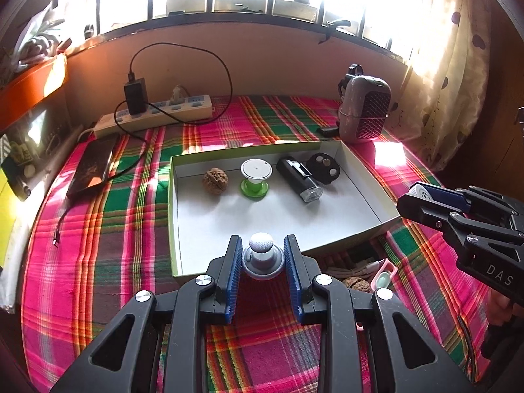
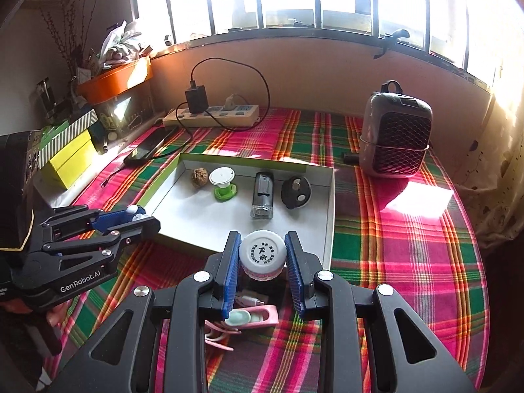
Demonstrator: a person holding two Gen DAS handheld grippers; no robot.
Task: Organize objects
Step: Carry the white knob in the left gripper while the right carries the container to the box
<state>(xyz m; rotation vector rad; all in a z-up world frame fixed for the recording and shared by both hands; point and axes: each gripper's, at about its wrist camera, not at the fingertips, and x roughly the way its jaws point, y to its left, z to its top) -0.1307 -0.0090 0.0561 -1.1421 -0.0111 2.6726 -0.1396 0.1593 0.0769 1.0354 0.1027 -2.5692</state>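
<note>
The left hand-held gripper point(image 1: 262, 258) pinches a small grey knob-shaped object with a white ball top point(image 1: 262, 255) between its blue pads, holding it above the near edge of the shallow white box point(image 1: 360, 177). The right hand-held gripper point(image 2: 262, 255) clamps a small jar with a white printed lid point(image 2: 262, 251), held over the near right corner of the same box.

Inside the box, along its far side, lie a walnut point(image 1: 215, 180), a green-and-white spool point(image 1: 255, 178), a black flashlight point(image 1: 299, 180) and a black round disc with three metal buttons point(image 1: 323, 167), set in a row, the flashlight and disc just beside each other.

Under the right hand-held gripper, on the plaid-covered bench point(image 2: 409, 245), lie a pink clip-like item point(image 2: 253, 317) and a pale cable point(image 2: 249, 299). Farther back stand a grey portable fan point(image 2: 394, 131) and a power strip point(image 2: 213, 114) with a black charger plugged in point(image 2: 196, 98). A dark phone point(image 1: 93, 167) lies left of the box.
</note>
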